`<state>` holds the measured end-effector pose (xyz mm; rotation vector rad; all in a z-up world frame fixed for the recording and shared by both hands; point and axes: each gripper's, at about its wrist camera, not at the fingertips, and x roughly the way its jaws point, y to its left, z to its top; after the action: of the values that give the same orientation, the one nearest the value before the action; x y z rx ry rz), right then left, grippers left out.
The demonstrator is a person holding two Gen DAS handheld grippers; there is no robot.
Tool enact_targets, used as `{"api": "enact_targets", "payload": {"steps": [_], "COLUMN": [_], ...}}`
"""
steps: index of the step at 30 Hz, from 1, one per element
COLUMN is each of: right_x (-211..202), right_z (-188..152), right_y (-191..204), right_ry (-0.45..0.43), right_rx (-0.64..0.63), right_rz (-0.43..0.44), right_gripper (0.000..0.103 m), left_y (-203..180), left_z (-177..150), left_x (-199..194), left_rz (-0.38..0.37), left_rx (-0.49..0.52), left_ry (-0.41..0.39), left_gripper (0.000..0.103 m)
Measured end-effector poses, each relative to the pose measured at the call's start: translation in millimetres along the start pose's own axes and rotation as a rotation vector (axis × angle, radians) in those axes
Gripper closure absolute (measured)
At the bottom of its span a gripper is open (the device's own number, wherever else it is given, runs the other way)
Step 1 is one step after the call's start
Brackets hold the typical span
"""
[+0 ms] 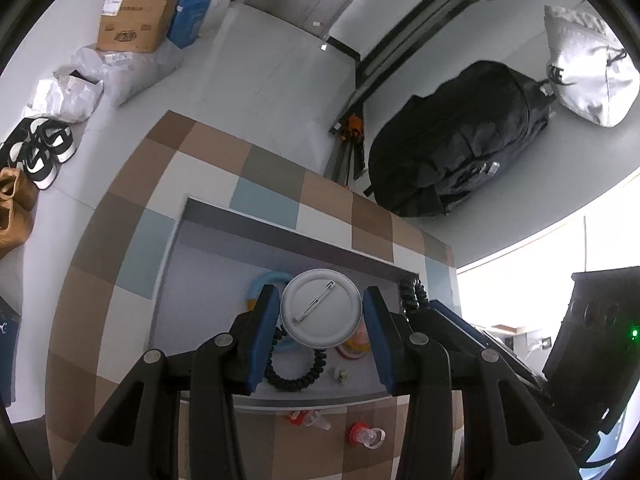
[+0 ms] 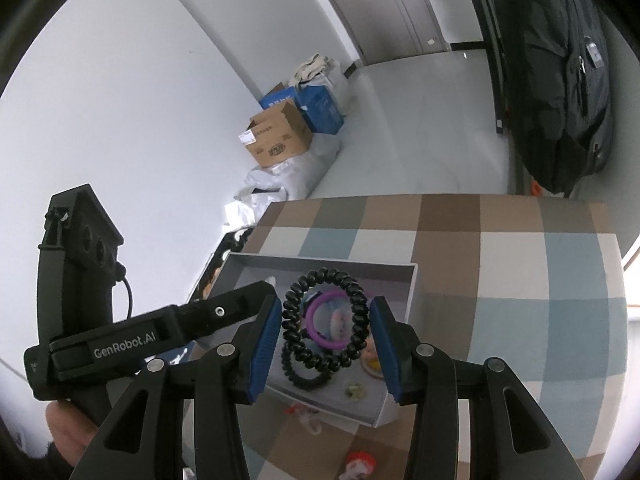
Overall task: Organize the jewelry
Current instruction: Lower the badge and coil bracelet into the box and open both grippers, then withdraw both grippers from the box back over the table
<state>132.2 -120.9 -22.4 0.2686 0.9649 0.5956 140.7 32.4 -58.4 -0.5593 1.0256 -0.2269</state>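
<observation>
The room has a pale floor with cardboard boxes [image 2: 280, 136] along the wall and a black backpack [image 1: 460, 140] behind the work area. The bench [image 2: 500, 272] carries a checked brown, blue and white cloth, and on it sits a shallow grey tray [image 2: 404, 292] serving as the jewelry container. The tray already holds a blue ring [image 1: 260, 284], a black spiral hair tie [image 1: 292, 380], a purple ring [image 2: 320, 320] and several small pieces, so the task appears partly complete. Two small red-and-clear items [image 1: 364, 434] lie on the cloth just outside the near tray wall and appear to remain to be placed. The left gripper [image 1: 322, 312] is positioned over the tray, its fingers closed on the rim of a round pin badge [image 1: 320, 308], pin side toward the camera. The right gripper [image 2: 324, 324] is also positioned over the tray; a black spiral bracelet [image 2: 324, 320] sits between its fingers. Contact appears light, and a firm grip cannot be confirmed.
</observation>
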Motion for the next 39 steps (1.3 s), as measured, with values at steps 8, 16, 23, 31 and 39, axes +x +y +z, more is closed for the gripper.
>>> {"api": "enact_targets", "payload": {"steps": [8, 16, 23, 31, 39], "right_x": [0.1, -16.8, -29.6, -41.1, -54.4], "right_z": [0.7, 2.3, 0.1, -8.1, -22.0], "right_y": [-2.6, -2.6, -13.2, -15.1, -11.9], "right_ry": [0.006, -0.059, -0.073, -0.081, -0.095], "right_rx": [0.017, 0.010, 0.041, 0.021, -0.023], "right_rz": [0.009, 0.003, -0.018, -0.043, -0.073], "right_gripper": [0.053, 0.021, 0.013, 0.005, 0.000], "left_y": [4.5, 1.9, -0.4, -2.7, -9.0], "left_z": [4.3, 4.4, 0.9, -6.0, -15.0], "left_x": [0.5, -3.6, -7.5, -17.0, -27.0], "left_rz": [-0.047, -0.079, -0.030, 0.004, 0.034], "left_rx": [-0.040, -0.046, -0.025, 0.005, 0.043], "left_ry": [0.019, 0.017, 0.010, 0.002, -0.025], "left_gripper": [0.065, 0.036, 0.036, 0.036, 0.036]}}
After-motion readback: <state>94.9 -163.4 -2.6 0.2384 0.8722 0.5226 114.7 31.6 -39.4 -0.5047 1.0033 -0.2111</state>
